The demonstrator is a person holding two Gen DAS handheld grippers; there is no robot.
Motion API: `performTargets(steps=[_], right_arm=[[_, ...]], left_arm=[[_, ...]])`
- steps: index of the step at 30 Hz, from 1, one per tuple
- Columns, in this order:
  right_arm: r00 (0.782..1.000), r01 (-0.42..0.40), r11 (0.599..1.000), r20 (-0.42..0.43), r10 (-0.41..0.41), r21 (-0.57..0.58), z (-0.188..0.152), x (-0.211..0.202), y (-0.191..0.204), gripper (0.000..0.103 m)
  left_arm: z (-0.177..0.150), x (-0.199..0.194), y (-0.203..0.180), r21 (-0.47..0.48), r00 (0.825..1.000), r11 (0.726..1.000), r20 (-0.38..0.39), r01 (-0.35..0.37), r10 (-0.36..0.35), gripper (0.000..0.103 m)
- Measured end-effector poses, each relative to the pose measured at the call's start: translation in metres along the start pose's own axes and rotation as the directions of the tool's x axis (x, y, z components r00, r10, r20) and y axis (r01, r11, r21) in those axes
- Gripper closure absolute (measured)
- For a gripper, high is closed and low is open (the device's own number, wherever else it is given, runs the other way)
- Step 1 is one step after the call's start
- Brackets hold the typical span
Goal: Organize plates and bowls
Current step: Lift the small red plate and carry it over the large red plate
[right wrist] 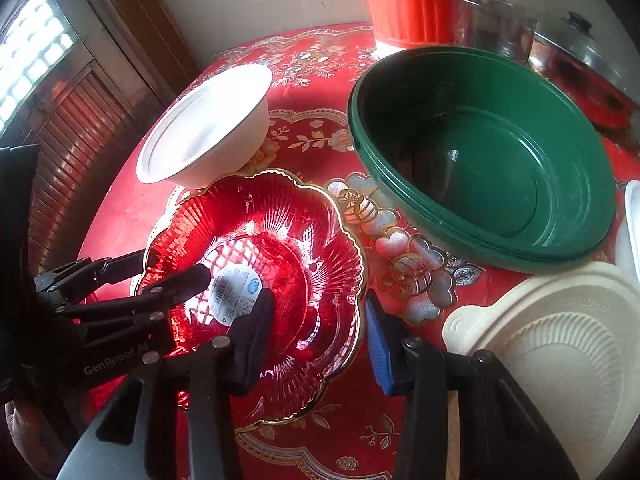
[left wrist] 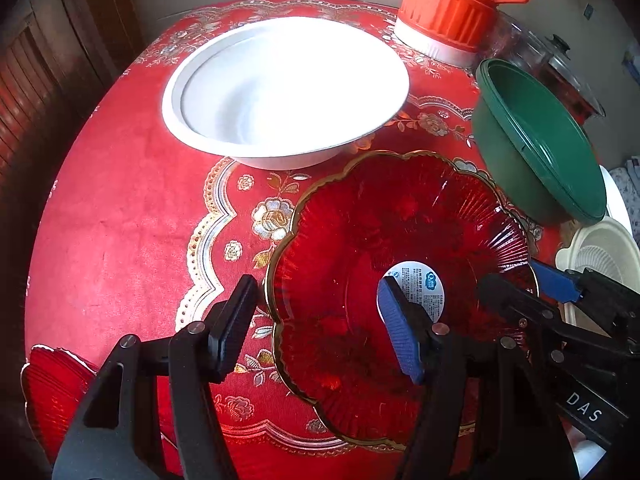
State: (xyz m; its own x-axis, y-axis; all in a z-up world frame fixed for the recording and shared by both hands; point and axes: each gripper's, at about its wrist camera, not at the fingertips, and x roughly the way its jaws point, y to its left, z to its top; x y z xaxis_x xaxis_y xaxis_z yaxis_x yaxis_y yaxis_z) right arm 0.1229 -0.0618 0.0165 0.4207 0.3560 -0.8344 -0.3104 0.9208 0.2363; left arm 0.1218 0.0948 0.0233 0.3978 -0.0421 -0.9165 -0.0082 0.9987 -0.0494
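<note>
Left wrist view: looks down over a red glass plate (left wrist: pixel 360 248) with a scalloped gold rim, lying on the red flowered tablecloth (left wrist: pixel 120 220) near the front of the table. Left tongs (left wrist: pixel 316 292) apart and astride its near-left rim, black finger just outside the rim with cloth showing in the gap, blue finger over the round paper label (left wrist: pixel 420 280) in the middle of the plate; neither pad seen pressing. Behind the plate, a white bowl (left wrist: pixel 280 92), upright. To the right, a green bowl (left wrist: pixel 532 140), and behind it an orange flask (left wrist: pixel 448 0) and a pot with a glass lid (left wrist: pixel 560 56). Only here: the edge of a second red plate (left wrist: pixel 52 392) at lower left, partly behind the tongs.

Right wrist view: takes the same plate from the opposite side. Right tongs (right wrist: pixel 318 304) closed in on its right rim, black finger on the inner slope, blue finger against the outside, apparently clamping the rim. Shows what the other view cuts off: the full inside of the green bowl, nothing in it, and most of a cream ribbed plate (right wrist: pixel 560 340) at lower right, just beside the green bowl. Also only here: a bright window (right wrist: pixel 36 48) at upper left, its grid reflected in the plate's centre. White bowl just beyond the plate's far rim; touching or not, cannot tell.
</note>
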Motion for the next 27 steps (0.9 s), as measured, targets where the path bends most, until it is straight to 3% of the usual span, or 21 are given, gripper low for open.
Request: performTargets(steps=[6,12,16,27], right_arm=[[1.000,-0.002,1.000,0.002,0.002,-0.002,-0.002,0.001,-0.001,0.064],[1.000,0.018,1.000,0.009,-0.018,-0.012,-0.005,-0.001,0.001,0.064],[0.999,0.036,0.999,0.014,-0.036,-0.019,-0.007,-0.002,0.006,0.064],[0.999,0.016,1.000,0.051,-0.014,-0.020,-0.012,-0.017,0.012,0.063]], left_arm=[[-0.001,-0.001,-0.003,0.003,1.000,1.000,-0.011,0.008,-0.008,0.051],[-0.003,-0.005,0.004,-0.019,1.000,1.000,-0.004,0.001,-0.001,0.065],[-0.005,-0.010,0.005,-0.018,1.000,1.000,0.017,-0.017,0.017,0.066],[-0.008,-0.024,0.012,-0.048,0.999,0.999,0.028,0.023,-0.022,0.068]])
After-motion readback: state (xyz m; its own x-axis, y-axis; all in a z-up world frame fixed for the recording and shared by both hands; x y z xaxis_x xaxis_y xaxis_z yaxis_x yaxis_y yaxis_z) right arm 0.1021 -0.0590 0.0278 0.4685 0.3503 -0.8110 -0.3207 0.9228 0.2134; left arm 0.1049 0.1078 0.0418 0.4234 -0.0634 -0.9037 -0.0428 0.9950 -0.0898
